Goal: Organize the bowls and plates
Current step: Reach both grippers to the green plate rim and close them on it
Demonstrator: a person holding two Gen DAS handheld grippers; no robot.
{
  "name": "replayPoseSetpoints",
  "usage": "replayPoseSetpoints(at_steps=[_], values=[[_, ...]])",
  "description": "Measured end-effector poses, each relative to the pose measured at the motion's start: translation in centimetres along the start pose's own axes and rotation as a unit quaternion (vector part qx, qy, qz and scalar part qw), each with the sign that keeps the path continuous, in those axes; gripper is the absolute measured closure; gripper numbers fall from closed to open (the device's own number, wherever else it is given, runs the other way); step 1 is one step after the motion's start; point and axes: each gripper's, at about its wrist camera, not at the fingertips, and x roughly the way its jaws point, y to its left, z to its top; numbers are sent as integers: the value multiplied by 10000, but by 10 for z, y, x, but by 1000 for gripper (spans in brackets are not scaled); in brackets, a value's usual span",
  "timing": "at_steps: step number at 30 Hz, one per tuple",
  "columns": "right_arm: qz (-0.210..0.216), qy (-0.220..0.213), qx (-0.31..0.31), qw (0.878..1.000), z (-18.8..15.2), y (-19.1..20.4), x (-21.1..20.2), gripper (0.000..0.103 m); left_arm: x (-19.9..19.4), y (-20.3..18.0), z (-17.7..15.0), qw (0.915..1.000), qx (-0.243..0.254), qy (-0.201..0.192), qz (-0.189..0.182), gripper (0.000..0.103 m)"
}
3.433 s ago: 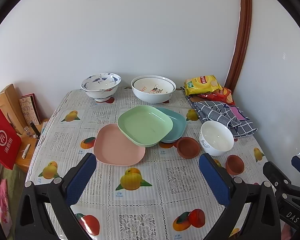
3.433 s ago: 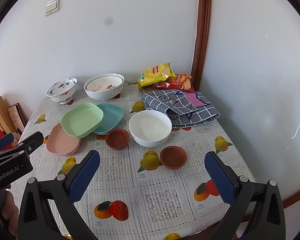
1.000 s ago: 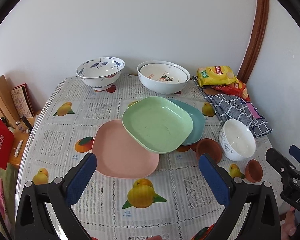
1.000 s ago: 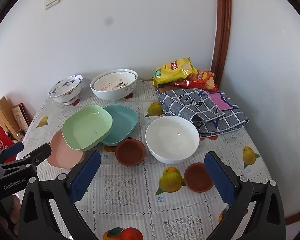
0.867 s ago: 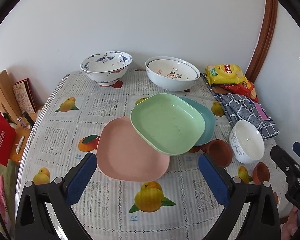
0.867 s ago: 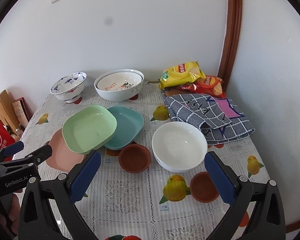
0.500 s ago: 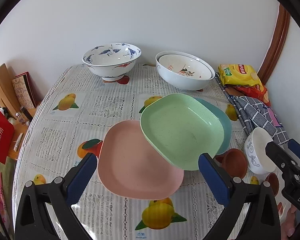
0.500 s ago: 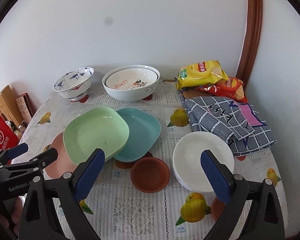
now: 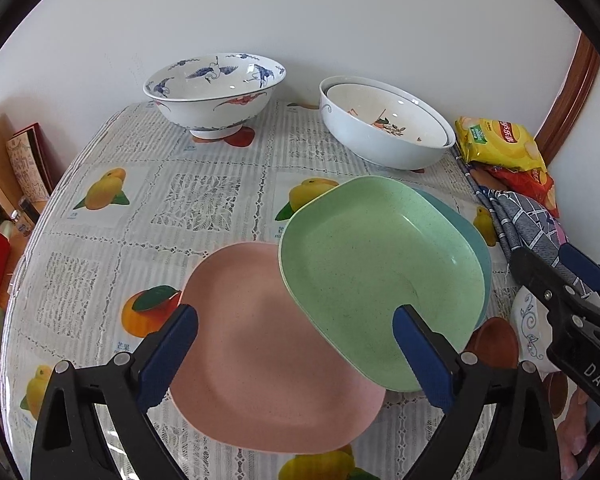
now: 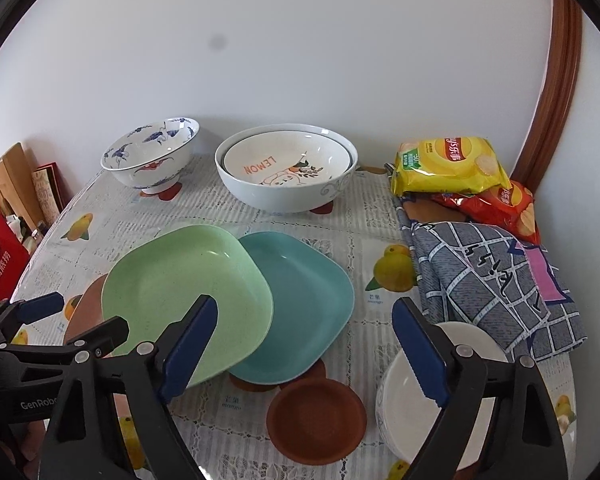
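1. Left claw (image 9: 296, 354) is spread wide and holds nothing; it hangs over the pink plate (image 9: 260, 352). The near edge of the green plate (image 9: 380, 276) sits just ahead of its right finger.
2. Right claw (image 10: 304, 352) is also spread and empty. The teal plate (image 10: 304, 304) lies straight ahead between its fingers, the brown saucer (image 10: 316, 420) just under and ahead, and the white bowl (image 10: 440, 400) is behind its right finger.
3. The three plates overlap like shingles on the bench (image 9: 204, 200): green on top, leaning on pink to its left and teal to its right.
4. Handling, my read: the plates look like light, stiff plastic with a matte speckle, so grip should be fair and breakage risk low. Pinch a raised rim edge, not the flat centre. Take green first, since it pins the other two.
5. The blue-patterned bowl (image 9: 216, 92) and the nested white bowls (image 9: 384, 124), far ahead of the left claw, look like glazed ceramic: heavier, slick, chippable. Clamp across the wall at the rim and lift slowly.
6. View differences: the left wrist shows the full pink plate, while the right sees only a sliver of it. The right wrist shows the whole teal plate, a second saucer edge under it, the checked cloth (image 10: 496, 276) and the chip bags (image 10: 448, 166).
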Motion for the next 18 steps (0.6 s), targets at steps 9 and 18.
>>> replayPoseSetpoints(at_steps=[9, 18], values=[[221, 215, -186, 9994, 9, 10, 46, 26, 22, 0, 5, 9999, -60, 58, -84, 8], [281, 403, -439, 9978, 9, 21, 72, 43, 35, -3, 6, 9998, -41, 106, -137, 24]])
